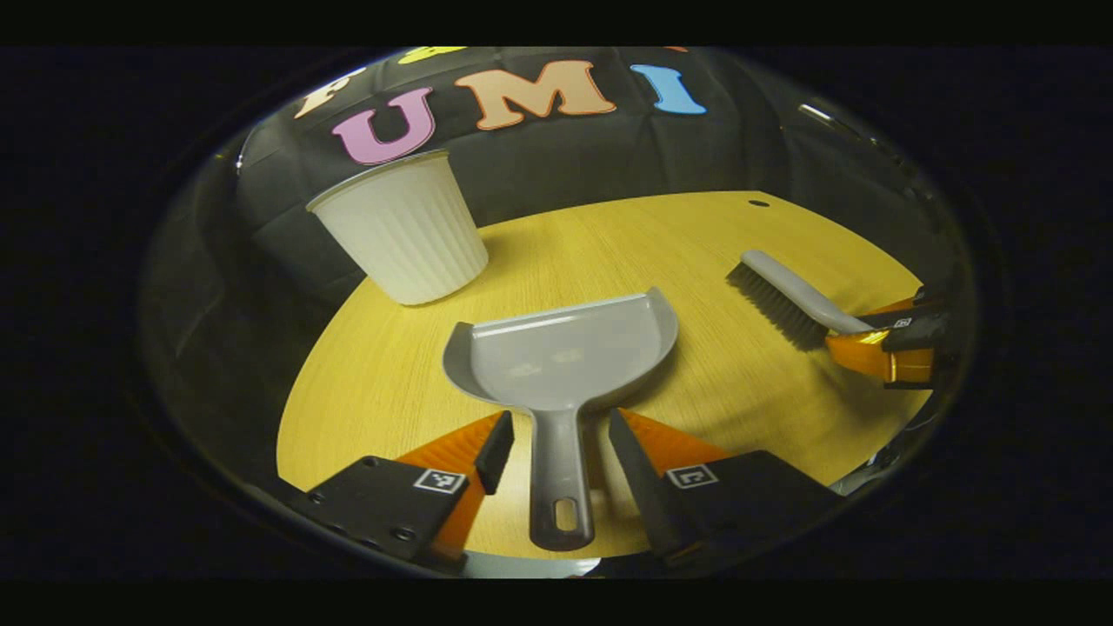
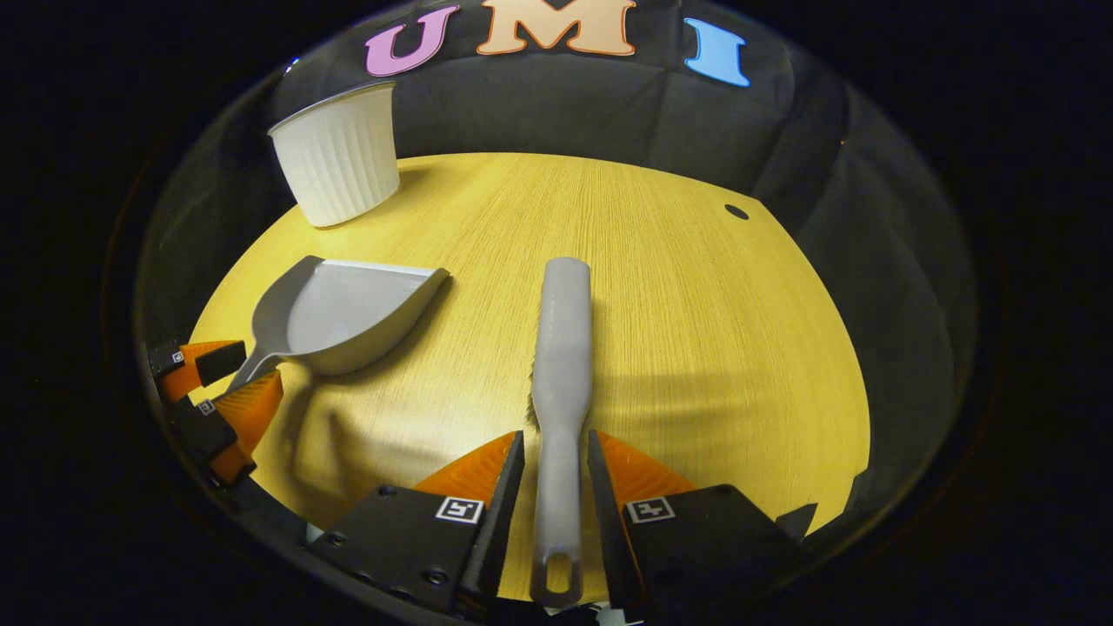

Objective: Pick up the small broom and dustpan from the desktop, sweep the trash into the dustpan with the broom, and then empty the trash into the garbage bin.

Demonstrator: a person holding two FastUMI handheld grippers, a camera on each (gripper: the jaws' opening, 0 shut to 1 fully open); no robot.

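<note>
Two grey plastic tools lie on the yellow wooden desktop [image 2: 696,304]: the dustpan [image 1: 565,352], scoop facing the ribbed white garbage bin [image 1: 404,230], its handle between the left gripper [image 1: 556,443]'s spread fingers, and the broom [image 2: 561,348], beside the dustpan, handle clamped by the right gripper [image 2: 556,461].

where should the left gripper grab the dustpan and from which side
By its handle, from the handle end, opposite the pan's open mouth. The dustpan lies flat with that narrow handle pointing at the left gripper, whose open fingers already straddle it.
</note>
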